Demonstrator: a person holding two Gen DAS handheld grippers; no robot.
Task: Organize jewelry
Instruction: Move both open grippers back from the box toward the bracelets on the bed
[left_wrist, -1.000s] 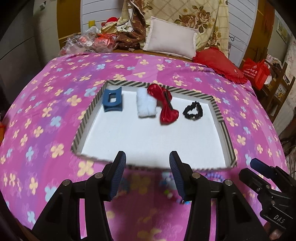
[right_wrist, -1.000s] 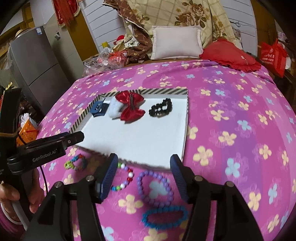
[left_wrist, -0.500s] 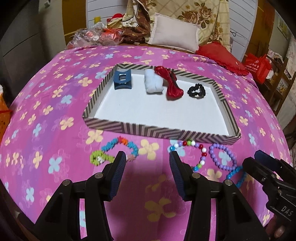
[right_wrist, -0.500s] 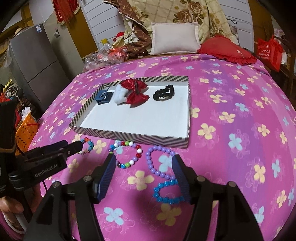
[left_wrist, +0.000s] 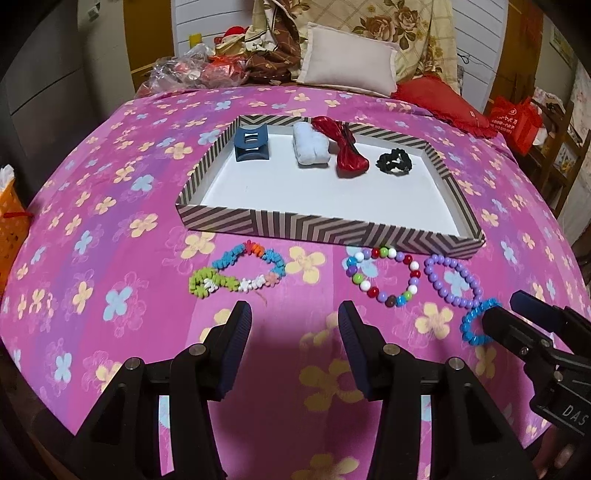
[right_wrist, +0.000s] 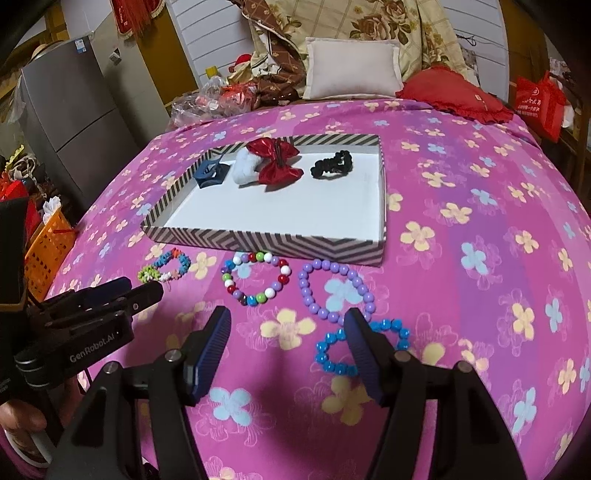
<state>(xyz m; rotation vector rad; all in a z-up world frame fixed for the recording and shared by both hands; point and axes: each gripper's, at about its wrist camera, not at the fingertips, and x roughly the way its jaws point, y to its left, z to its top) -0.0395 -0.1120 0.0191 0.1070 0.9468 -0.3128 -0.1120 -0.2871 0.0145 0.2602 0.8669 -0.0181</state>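
Seemingly poised to begin sorting, the left gripper (left_wrist: 295, 328) hung empty with jaws apart near the flower bracelet (left_wrist: 236, 271), as four bracelets waited outside the striped tray (left_wrist: 325, 229); the right gripper (right_wrist: 288, 339), equally agape, hovered beside the blue bracelet (right_wrist: 388, 332).

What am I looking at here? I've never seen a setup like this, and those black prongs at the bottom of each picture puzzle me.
Those prongs are handheld grippers, one per hand, each carrying a wide-angle camera looking along its fingers. One picture comes from the left gripper, the other from the right gripper. Both are open and hold nothing. On the pink flowered bedspread sits a striped tray with hair accessories inside. In front of it lie four bracelets: flower-bead, multicolour, purple and blue.
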